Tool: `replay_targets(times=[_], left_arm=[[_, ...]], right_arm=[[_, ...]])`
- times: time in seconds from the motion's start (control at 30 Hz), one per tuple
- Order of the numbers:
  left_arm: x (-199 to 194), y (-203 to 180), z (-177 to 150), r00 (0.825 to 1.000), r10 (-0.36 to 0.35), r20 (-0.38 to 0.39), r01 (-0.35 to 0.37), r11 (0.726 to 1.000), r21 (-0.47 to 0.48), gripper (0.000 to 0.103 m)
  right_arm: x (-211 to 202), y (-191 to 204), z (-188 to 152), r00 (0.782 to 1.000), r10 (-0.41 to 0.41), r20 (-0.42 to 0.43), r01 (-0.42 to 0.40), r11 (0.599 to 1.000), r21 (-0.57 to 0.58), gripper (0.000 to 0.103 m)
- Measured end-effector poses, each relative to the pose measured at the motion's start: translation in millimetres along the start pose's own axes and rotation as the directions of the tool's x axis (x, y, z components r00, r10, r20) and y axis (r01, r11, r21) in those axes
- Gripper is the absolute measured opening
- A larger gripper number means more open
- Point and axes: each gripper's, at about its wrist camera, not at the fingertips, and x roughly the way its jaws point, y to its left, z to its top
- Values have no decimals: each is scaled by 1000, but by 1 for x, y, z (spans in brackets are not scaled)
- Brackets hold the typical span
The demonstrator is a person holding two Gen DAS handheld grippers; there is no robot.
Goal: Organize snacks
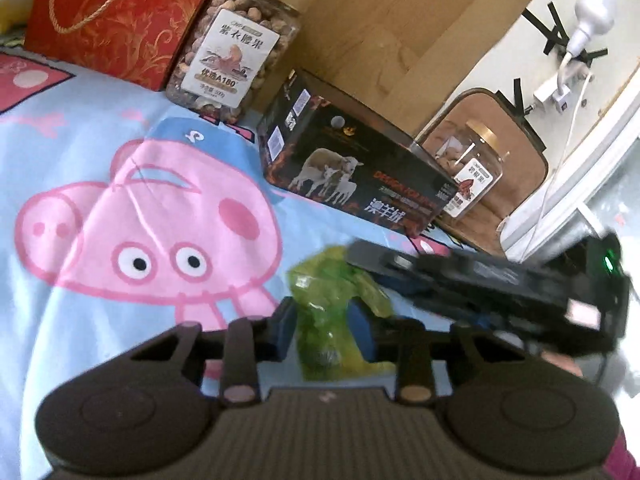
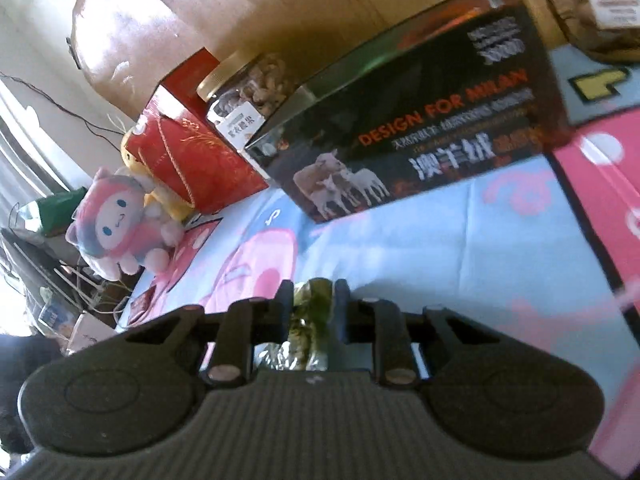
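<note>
A green snack packet (image 1: 334,312) is held between both grippers above a blue cartoon-pig bedsheet (image 1: 100,200). My left gripper (image 1: 329,330) is shut on the packet's lower part. My right gripper (image 1: 460,276) reaches in from the right in the left wrist view and grips the packet's top. In the right wrist view, my right gripper (image 2: 314,300) is shut on the same packet (image 2: 310,320), its foil inside showing. A black tin box (image 1: 352,176) with sheep pictures lies beyond, also in the right wrist view (image 2: 408,120).
A nut jar with gold lid (image 1: 236,44) and a red gift bag (image 1: 116,16) stand at the back left. A second jar (image 1: 468,172) sits right of the box by a brown chair. A plush doll (image 2: 120,224) sits by the red bag (image 2: 192,156).
</note>
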Motion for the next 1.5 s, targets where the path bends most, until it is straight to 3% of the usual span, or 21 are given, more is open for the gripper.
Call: replay_targets(times=[0.17, 0.37, 0.43, 0.53, 0.63, 0.83, 0.93, 0.97, 1.07, 1.13, 1.23, 1.33, 1.43, 1.5], left_arm=[[3, -1, 0, 1000, -23, -12, 23, 1000, 10, 25], [1, -9, -2, 997, -58, -46, 59, 998, 20, 26], [-14, -8, -1, 998, -62, -25, 62, 998, 2, 28], [-42, -5, -5, 996, -84, -1, 84, 996, -24, 31], [-55, -3, -16, 993, -110, -35, 108, 992, -67, 37], [-42, -2, -40, 989, -118, -89, 108, 988, -108, 46], [-40, -2, -44, 990, -130, -59, 123, 986, -112, 45], [-40, -1, -44, 989, -137, -54, 129, 984, -122, 38], [-36, -4, -41, 979, -191, -70, 180, 973, -144, 29], [-33, -16, -34, 970, -231, -73, 222, 968, -119, 29], [-32, -36, -17, 973, -227, -48, 226, 974, -36, 29], [-33, -39, 0, 977, -212, -7, 212, 977, -23, 30], [-36, -28, 4, 978, -204, 32, 205, 977, -62, 43], [-34, -19, 3, 974, -224, 34, 227, 968, -108, 54]], right_arm=[[-49, -3, -32, 996, 89, 21, -89, 995, 33, 17], [-65, 0, -72, 997, 75, -8, -75, 997, 4, 24], [-67, 5, -74, 997, 76, -27, -77, 997, -24, 27], [-79, 14, -73, 1000, 28, 13, -26, 993, -111, 39], [-81, 10, -70, 999, 46, 22, -44, 993, -106, 40], [-70, 1, -71, 997, 74, 2, -74, 996, -59, 39], [-65, 4, -74, 996, 86, -37, -88, 994, -67, 19], [-64, 4, -77, 993, 107, -47, -110, 992, -60, 16], [-67, 12, -80, 992, 125, -29, -127, 988, -87, 13], [-71, 19, -78, 992, 122, -10, -123, 985, -117, 13], [-74, 23, -67, 991, 129, 31, -125, 985, -122, 12], [-80, 13, -50, 980, 173, 93, -169, 984, -47, 11], [-93, -7, -39, 958, 239, 161, -255, 963, 88, 9], [-98, -27, -38, 936, 295, 192, -332, 922, 200, 5]])
